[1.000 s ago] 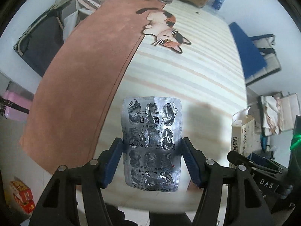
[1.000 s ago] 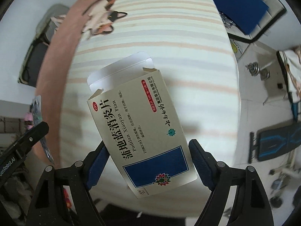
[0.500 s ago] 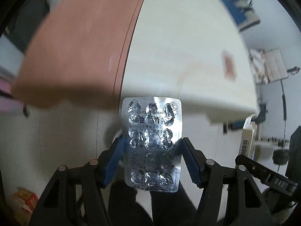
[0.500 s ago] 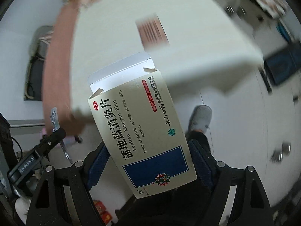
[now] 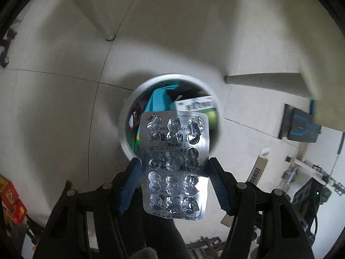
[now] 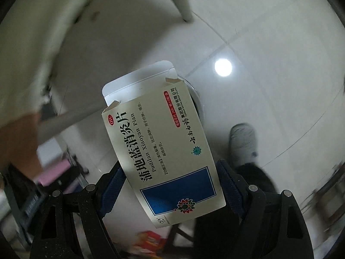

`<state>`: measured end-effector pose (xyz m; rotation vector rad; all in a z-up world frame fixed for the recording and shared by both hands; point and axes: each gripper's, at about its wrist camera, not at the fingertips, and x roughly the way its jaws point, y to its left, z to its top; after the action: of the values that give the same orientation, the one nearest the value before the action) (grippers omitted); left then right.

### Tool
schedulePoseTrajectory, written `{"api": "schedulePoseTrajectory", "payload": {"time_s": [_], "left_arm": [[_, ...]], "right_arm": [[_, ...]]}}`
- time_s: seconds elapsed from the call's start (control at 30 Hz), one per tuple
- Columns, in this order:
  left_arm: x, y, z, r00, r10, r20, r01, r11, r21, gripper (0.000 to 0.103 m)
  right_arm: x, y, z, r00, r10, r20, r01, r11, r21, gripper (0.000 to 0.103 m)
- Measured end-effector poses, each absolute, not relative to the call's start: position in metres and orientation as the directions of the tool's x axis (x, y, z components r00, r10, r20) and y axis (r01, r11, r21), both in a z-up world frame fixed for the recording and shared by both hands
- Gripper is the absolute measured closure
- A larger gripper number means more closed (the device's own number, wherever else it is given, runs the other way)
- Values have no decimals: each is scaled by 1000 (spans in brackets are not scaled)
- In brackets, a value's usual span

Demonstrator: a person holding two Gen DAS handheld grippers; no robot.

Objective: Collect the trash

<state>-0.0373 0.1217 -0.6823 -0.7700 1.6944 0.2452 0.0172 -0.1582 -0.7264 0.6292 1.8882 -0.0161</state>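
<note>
Tiled floor (image 5: 54, 108), left hand-held gripper (image 5: 174, 185) gripping blister pack (image 5: 174, 164) above bin (image 5: 129, 116), right hand-held gripper (image 6: 170, 185) gripping medicine box (image 6: 163, 151)

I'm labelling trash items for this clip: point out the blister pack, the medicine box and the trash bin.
blister pack (image 5: 174, 164): left wrist view, middle of its foil face.
medicine box (image 6: 163, 151): right wrist view, centre of its printed front.
trash bin (image 5: 123, 133): left wrist view, left side of its white rim.

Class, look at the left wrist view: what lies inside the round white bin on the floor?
Inside the bin a teal carton and a green-and-white box show. The blister pack in the left tool covers the rest.
</note>
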Motion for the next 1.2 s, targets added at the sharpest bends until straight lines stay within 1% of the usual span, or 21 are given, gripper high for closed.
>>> {"api": "schedulePoseTrajectory", "payload": {"time_s": [0.03, 0.07, 0.13, 0.2, 0.23, 0.27, 0.37, 0.47, 0.57, 0.63, 0.73, 0.83, 1.03, 1.2], "left_arm": [[-40, 121, -697, -93, -344, -934, -602, 766, -223, 29], [-40, 120, -711, -90, -348, -933, -606, 763, -226, 14], [-42, 120, -728, -97, -344, -934, -611, 762, -217, 3], [-47, 121, -730, -100, -315, -944, -598, 777, -196, 3], [-54, 126, -727, -97, -305, -947, -593, 782, -191, 3], [-54, 126, -725, -95, -288, -953, -589, 788, -179, 3], [-56, 128, -709, -69, -227, -971, -579, 802, -146, 3], [-62, 126, -687, -62, -130, -990, -544, 836, -76, 3], [-70, 124, -656, -51, -88, -995, -520, 853, -48, 3], [-75, 118, -634, -42, -70, -997, -505, 862, -39, 3], [-87, 109, -586, -30, -34, -999, -483, 876, -15, 3], [-101, 99, -532, -19, 7, -1000, -474, 880, 15, 3], [-120, 81, -431, 32, 56, -998, -445, 895, 36, 3], [-133, 63, -362, 77, 24, -997, -433, 901, -12, 3]], "right_arm": [[14, -158, -748, -262, 435, -861, 461, 840, 284, 18], [11, -157, -766, -259, 450, -854, 484, 826, 289, 18], [4, -154, -788, -255, 465, -848, 507, 810, 293, 17], [2, -157, -806, -242, 504, -829, 542, 779, 315, 16], [-2, -156, -810, -239, 516, -823, 550, 770, 324, 10], [-6, -154, -813, -235, 524, -819, 550, 766, 332, 1], [-3, -146, -806, -230, 515, -826, 506, 788, 351, 0], [-1, -143, -795, -242, 475, -846, 436, 832, 342, 0], [7, -139, -761, -229, 364, -903, 288, 911, 294, 0], [8, -135, -730, -217, 261, -941, 163, 960, 229, 0], [2, -133, -682, -173, 139, -975, 1, 990, 141, 0], [-4, -135, -629, -132, 82, -988, -110, 989, 97, 0], [-21, -151, -521, -80, 92, -993, -211, 972, 107, 0], [-31, -162, -417, -45, 141, -989, -242, 959, 148, 0]]}}
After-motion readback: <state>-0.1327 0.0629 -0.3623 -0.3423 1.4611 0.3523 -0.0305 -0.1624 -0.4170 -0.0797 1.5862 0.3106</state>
